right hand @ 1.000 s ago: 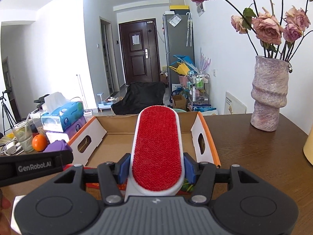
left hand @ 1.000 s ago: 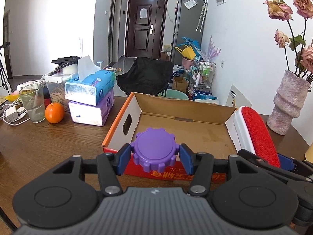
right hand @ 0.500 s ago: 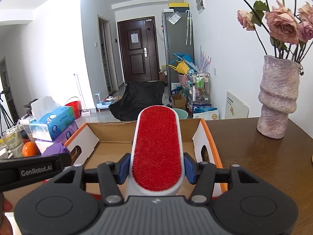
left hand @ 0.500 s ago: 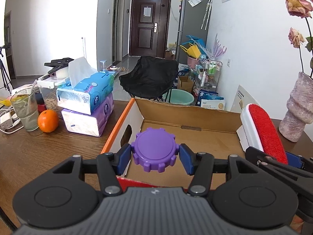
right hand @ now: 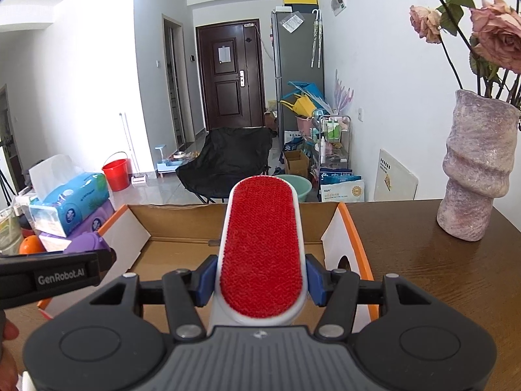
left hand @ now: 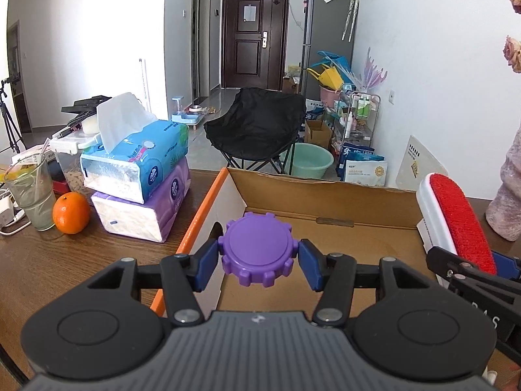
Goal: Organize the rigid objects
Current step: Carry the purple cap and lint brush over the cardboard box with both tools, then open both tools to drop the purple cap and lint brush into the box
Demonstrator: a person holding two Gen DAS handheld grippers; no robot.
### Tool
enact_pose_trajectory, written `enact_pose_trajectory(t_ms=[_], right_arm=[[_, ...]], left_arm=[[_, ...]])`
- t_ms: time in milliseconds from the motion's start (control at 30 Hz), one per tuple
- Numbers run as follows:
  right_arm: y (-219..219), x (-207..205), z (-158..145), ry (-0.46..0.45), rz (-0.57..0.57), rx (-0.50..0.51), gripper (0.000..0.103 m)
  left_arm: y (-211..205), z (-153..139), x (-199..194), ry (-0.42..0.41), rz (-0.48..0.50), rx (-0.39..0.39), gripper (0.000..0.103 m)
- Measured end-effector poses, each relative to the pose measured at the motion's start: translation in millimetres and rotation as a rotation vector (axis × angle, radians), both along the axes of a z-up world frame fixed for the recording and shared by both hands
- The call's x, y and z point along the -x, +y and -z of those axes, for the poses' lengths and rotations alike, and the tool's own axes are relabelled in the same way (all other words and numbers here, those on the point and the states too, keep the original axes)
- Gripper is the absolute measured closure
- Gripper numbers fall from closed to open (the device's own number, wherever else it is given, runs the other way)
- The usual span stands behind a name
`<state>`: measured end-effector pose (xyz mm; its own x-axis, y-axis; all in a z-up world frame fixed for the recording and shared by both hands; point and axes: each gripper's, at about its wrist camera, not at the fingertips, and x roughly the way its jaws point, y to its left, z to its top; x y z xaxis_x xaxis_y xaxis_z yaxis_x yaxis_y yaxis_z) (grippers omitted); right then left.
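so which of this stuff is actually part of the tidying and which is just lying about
In play:
- purple cap, held in left gripper
- lint brush, held in right gripper
- cardboard box

Lying about:
- tissue packs
- orange
- glass
- vase

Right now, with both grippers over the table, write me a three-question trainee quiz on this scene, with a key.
1. What does the left gripper hold?
2. True or false: the right gripper is shut on a red-faced white lint brush.
3. What lies directly under the blue tissue pack? A) an orange B) a purple tissue pack C) a drinking glass

Key
1. A purple toothed plastic disc, held over the open cardboard box with orange edges.
2. True; the pads press on both its sides.
3. B, the purple tissue pack; the orange sits beside the stack on the brown wooden table.
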<state>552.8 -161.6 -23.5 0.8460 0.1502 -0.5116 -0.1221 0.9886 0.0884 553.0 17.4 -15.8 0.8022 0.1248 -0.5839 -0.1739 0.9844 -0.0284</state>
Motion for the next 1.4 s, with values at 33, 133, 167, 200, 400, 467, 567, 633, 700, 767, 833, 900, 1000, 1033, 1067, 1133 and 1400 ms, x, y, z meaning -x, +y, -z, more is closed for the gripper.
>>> enact_pose_trajectory(t_ms=[33, 133, 167, 200, 400, 467, 567, 633, 700, 767, 833, 900, 1000, 1033, 1067, 1133, 1400], right_arm=[[0.4, -2.9, 0.9, 0.002, -0.001, 0.004, 0.048], [1.2, -11.5, 4.4, 0.017, -0.003, 0.011, 0.048], [1.3, -14.4, 5.7, 0.022, -0.005, 0.015, 0.048], [1.5, -16.4, 6.5, 0.026, -0.006, 0.017, 0.048], [1.5, -27.3, 11.5, 0.042, -0.009, 0.035, 0.048], [1.7, -30.8, 13.3, 0.05, -0.008, 0.04, 0.048], [1.7, -32.4, 15.0, 0.061, -0.011, 0.044, 0.048], [2.4, -32.2, 15.5, 0.064, -0.014, 0.05, 0.048], [2.9, -32.2, 16.0, 0.07, -0.016, 0.055, 0.048], [3.3, -33.3, 16.9, 0.088, -0.012, 0.06, 0.047], [2.6, -34.8, 17.7, 0.11, 0.0, 0.065, 0.045], [0.1, -33.5, 15.2, 0.104, 0.011, 0.071, 0.021], [-2.6, -25.7, 6.6, 0.062, 0.023, 0.08, 0.01], [-3.3, -23.5, 4.2, 0.054, 0.021, 0.079, 0.009], [-4.0, -22.3, 2.3, 0.048, 0.019, 0.074, 0.008], [-4.6, -20.3, 0.5, 0.04, 0.02, 0.071, 0.007], [-3.9, -18.6, -1.2, 0.03, 0.023, 0.072, 0.002]], left_arm=[[0.7, 1.1, -2.9, 0.003, -0.002, -0.001, 0.048], [3.6, 4.5, -10.0, 0.013, -0.01, -0.009, 0.048], [4.5, 5.5, -11.9, 0.016, -0.012, -0.011, 0.048], [5.7, 6.9, -14.5, 0.019, -0.014, -0.013, 0.048], [11.6, 16.0, -25.4, 0.046, -0.025, -0.025, 0.048], [12.3, 18.0, -26.9, 0.052, -0.025, -0.029, 0.048], [12.9, 19.3, -27.3, 0.056, -0.024, -0.03, 0.048], [12.7, 19.8, -27.8, 0.057, -0.02, -0.029, 0.048], [12.3, 21.1, -28.4, 0.066, -0.019, -0.029, 0.047], [11.9, 22.2, -29.4, 0.074, -0.019, -0.035, 0.046], [12.1, 22.4, -29.2, 0.075, -0.021, -0.036, 0.032], [12.5, 20.5, -26.9, 0.064, -0.027, -0.035, 0.015], [12.6, 16.5, -22.6, 0.044, -0.029, -0.045, 0.003], [12.8, 15.4, -21.5, 0.039, -0.03, -0.045, 0.0], [12.9, 14.8, -20.7, 0.036, -0.032, -0.046, 0.0], [12.3, 13.3, -19.6, 0.034, -0.031, -0.049, 0.0], [11.7, 10.6, -16.5, 0.031, -0.035, -0.05, 0.0]])
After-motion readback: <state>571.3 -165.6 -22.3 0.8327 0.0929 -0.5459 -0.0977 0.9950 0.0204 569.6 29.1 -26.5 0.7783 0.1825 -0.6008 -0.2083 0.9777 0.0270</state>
